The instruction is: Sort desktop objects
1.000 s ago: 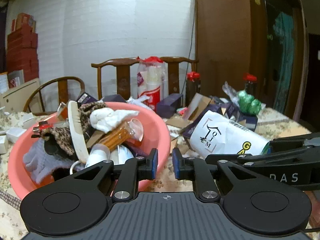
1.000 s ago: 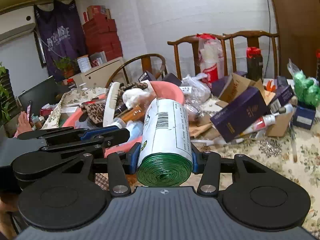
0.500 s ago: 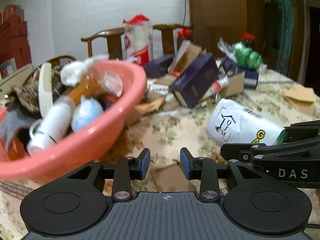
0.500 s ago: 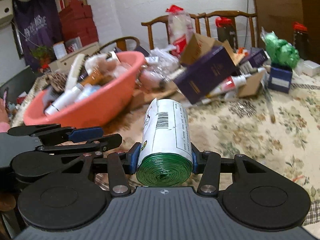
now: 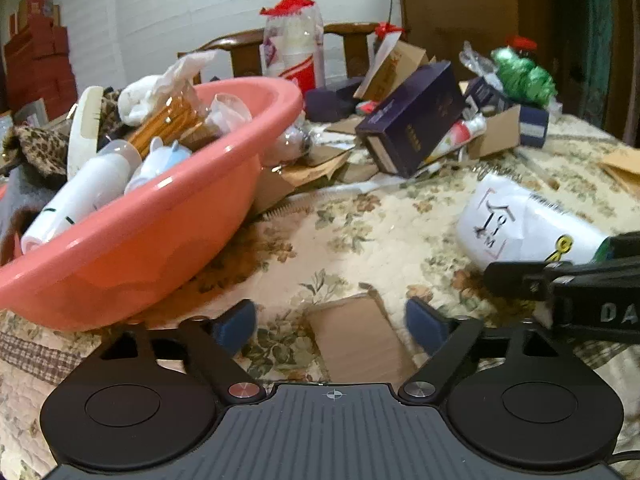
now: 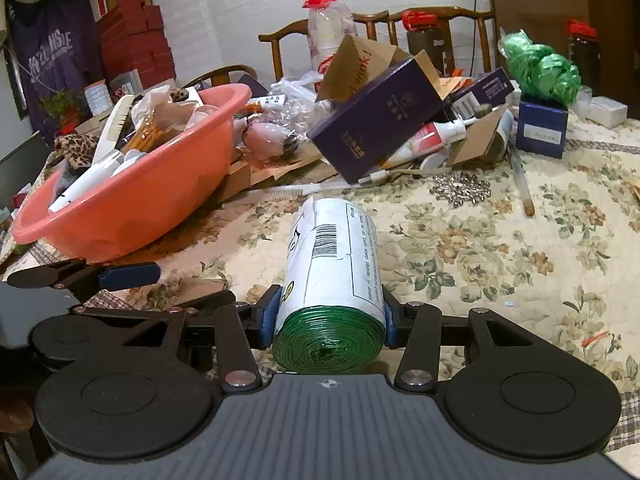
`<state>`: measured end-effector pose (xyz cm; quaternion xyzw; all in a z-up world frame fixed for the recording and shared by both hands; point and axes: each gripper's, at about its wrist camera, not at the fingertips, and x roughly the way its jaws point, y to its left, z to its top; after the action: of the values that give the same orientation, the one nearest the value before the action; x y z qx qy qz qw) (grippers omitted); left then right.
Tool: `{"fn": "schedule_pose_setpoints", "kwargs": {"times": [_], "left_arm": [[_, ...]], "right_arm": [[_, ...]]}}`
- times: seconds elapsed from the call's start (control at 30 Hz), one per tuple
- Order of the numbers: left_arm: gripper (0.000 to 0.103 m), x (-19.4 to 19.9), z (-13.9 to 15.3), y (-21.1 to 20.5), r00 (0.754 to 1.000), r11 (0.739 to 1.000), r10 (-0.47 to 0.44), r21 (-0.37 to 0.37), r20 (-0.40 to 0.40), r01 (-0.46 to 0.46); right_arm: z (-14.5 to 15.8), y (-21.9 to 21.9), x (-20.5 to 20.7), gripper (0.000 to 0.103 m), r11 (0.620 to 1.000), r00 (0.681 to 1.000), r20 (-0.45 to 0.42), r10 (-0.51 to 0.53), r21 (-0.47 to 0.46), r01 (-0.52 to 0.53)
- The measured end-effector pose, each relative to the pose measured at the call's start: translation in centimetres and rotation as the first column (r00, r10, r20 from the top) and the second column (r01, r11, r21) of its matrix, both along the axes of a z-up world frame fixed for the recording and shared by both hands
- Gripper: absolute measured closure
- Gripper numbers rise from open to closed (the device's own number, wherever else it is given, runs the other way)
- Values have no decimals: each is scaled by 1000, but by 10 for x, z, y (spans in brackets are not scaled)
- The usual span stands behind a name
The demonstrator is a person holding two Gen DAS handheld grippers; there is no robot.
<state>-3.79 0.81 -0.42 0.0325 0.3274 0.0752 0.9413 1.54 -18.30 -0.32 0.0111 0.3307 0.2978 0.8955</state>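
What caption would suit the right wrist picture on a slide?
Right hand-held gripper clamps a green bag roll above the floral tablecloth, pink basin to its left.

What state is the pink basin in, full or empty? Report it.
Full: the pink basin is heaped above its rim with bottles, a brush and cloth.

"wink!" handwritten on cardboard flap (image 6: 362, 65); barcode on bag roll label (image 6: 334, 256); "DA" on right gripper (image 5: 600, 300).

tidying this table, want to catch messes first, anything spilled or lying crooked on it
Yes. A scatter of small silvery metal bits lies loose on the floral tablecloth, as if spilled. Behind it a dark purple box leans tilted on a heap of torn cardboard, beside an overfilled pink basin.
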Motion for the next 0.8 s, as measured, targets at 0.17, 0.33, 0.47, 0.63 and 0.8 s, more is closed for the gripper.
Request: {"fn": "schedule_pose_setpoints", "kwargs": {"times": [0.17,0.33,0.47,0.63,0.8], "left_arm": [[1,2,-4,4,1000,1000,24,-9,-4,-24],[1,3,-4,6,1000,999,26,-26,-9,-26],[1,3,-4,6,1000,999,26,-25,-8,-26],[11,2,-5,6,1000,999,7,-37,1,-6],[23,-1,-4,2,1000,999,-15,-39,16,16]], "right_arm": [[-4,0,1,50,1000,1000,-4,0,1,0],[-5,1,3,49,1000,1000,-7,-1,10,1],[-6,0,4,49,1000,1000,-10,-4,14,5],[-6,0,4,48,1000,1000,-10,-7,17,7],[-6,0,4,48,1000,1000,-11,-8,19,8]]}}
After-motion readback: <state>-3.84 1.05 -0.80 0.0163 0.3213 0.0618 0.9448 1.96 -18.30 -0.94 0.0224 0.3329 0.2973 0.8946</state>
